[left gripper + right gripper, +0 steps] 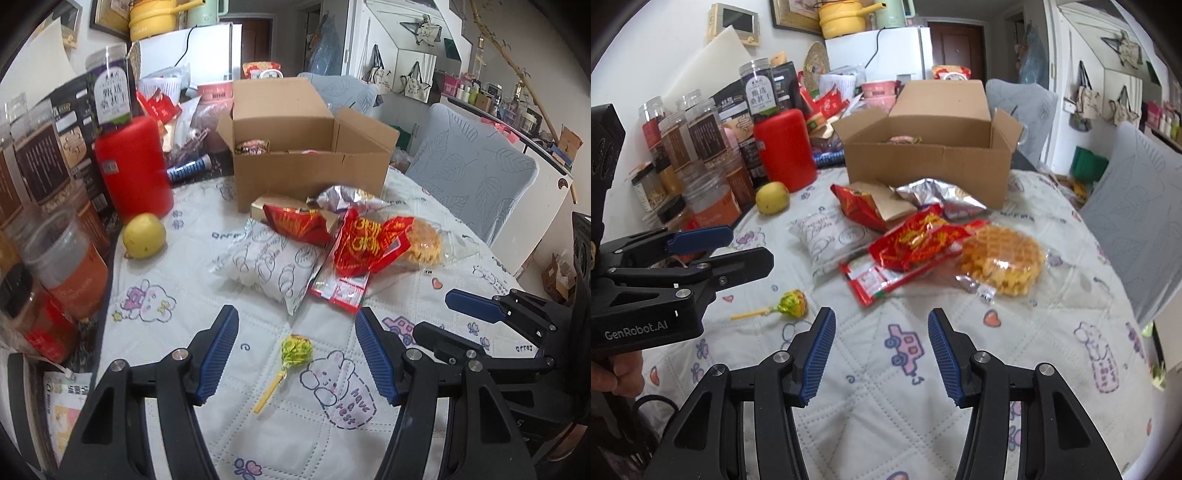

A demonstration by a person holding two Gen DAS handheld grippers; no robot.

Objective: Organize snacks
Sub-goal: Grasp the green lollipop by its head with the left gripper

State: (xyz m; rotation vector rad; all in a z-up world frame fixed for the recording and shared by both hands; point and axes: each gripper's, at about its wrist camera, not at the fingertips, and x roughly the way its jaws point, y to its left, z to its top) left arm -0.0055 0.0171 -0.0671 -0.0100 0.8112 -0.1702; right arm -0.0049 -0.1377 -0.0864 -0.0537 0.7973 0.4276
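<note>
Both tongs are wide open and hold nothing. Left tongs (295,354) hover low over the counter (207,417), and the lollipop (295,349) lies between the two blue pads, not touching either of them as far as I can see. Right tongs (881,354) hover just beside, above a bare part of the quilted cloth, with the snack pile in front.

The snacks lie in a loose heap near the cardboard box (310,173): a white pillow pack (273,266), two red foil bags (354,247), a silver bag (347,197) and a wrapped waffle (1003,260). The box is open and already has some packets inside.

I judge that the lollipop is the next thing to take. Its risks are simple. The head is small and round, so it can slip out sideways if the pads close off centre. The stick is thin and lies flat, so closing on the stick may only push it along the cloth. The two tongs are also near each other, and they could collide if both move to the box together. The foil bags overlap, so lifting one may drag another.
</note>
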